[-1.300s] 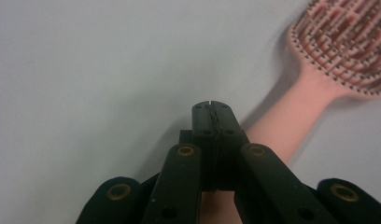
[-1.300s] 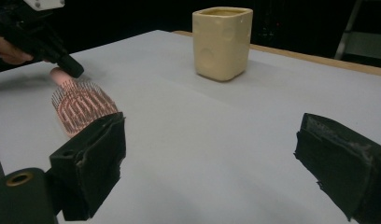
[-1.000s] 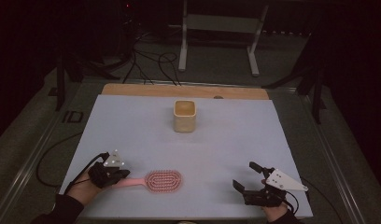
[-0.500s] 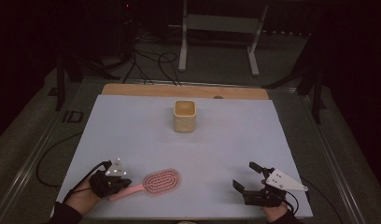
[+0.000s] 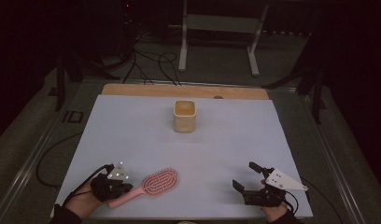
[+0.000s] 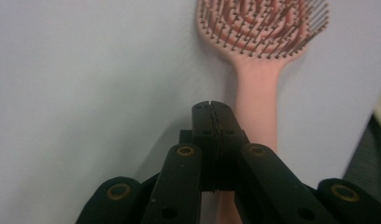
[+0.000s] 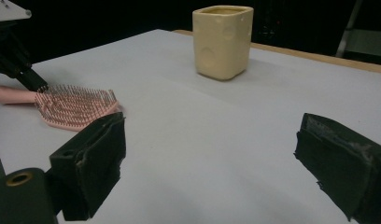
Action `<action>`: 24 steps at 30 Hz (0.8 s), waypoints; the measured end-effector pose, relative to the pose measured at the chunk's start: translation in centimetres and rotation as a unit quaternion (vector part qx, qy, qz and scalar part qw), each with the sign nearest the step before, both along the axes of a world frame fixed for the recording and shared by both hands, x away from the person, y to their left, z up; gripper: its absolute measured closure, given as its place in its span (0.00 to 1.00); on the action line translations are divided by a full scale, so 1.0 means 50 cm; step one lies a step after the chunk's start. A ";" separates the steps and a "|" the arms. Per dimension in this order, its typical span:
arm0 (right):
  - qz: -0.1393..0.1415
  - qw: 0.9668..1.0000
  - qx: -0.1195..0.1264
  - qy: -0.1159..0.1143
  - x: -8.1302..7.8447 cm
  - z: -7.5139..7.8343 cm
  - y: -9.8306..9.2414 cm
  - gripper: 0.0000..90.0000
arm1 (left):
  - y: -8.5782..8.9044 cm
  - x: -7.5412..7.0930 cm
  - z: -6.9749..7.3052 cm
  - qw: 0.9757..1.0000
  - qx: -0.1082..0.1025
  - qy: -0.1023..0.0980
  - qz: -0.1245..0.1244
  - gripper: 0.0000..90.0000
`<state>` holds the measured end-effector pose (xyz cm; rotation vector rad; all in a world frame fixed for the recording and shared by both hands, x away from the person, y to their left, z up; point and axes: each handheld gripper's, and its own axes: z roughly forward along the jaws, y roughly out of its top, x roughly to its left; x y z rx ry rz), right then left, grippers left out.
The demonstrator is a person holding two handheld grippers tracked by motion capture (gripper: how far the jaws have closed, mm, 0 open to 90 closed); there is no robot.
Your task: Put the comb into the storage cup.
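Observation:
A pink hairbrush (image 5: 159,182) (image 6: 263,28) (image 7: 74,107) lies bristles-up near the table's front left, with its handle angled toward the near edge. My left gripper (image 5: 128,188) (image 6: 212,109) is shut with nothing between its jaws; its tips sit just beside and over the handle. At the front right, my right gripper (image 5: 243,176) (image 7: 212,158) rests open and empty, pointing across the table. A cream square cup (image 5: 184,116) (image 7: 222,42) stands upright in the far middle.
A white sheet (image 5: 226,149) covers the table, with a wooden strip (image 5: 132,89) showing along the far edge. Beyond it, a metal stand (image 5: 216,23) and loose cables (image 5: 151,60) lie on the dark floor. A wide bare stretch separates the brush from the cup.
The brush has turned: its handle swung toward the near edge while the head stayed about where it was. My left gripper shifted slightly nearer along with it. The right gripper kept still.

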<state>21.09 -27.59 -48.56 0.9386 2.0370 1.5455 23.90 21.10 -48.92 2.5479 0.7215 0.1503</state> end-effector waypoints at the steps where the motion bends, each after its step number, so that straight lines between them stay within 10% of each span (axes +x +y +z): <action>1: -0.002 1.000 0.000 0.000 0.000 0.000 0.001 0.09 | 0.000 0.000 0.000 1.000 0.000 0.000 0.000 1.00; 24: -0.006 1.000 -0.001 -0.001 0.001 0.000 -0.002 0.09 | -0.002 0.013 0.064 0.999 0.003 -0.002 0.043 0.75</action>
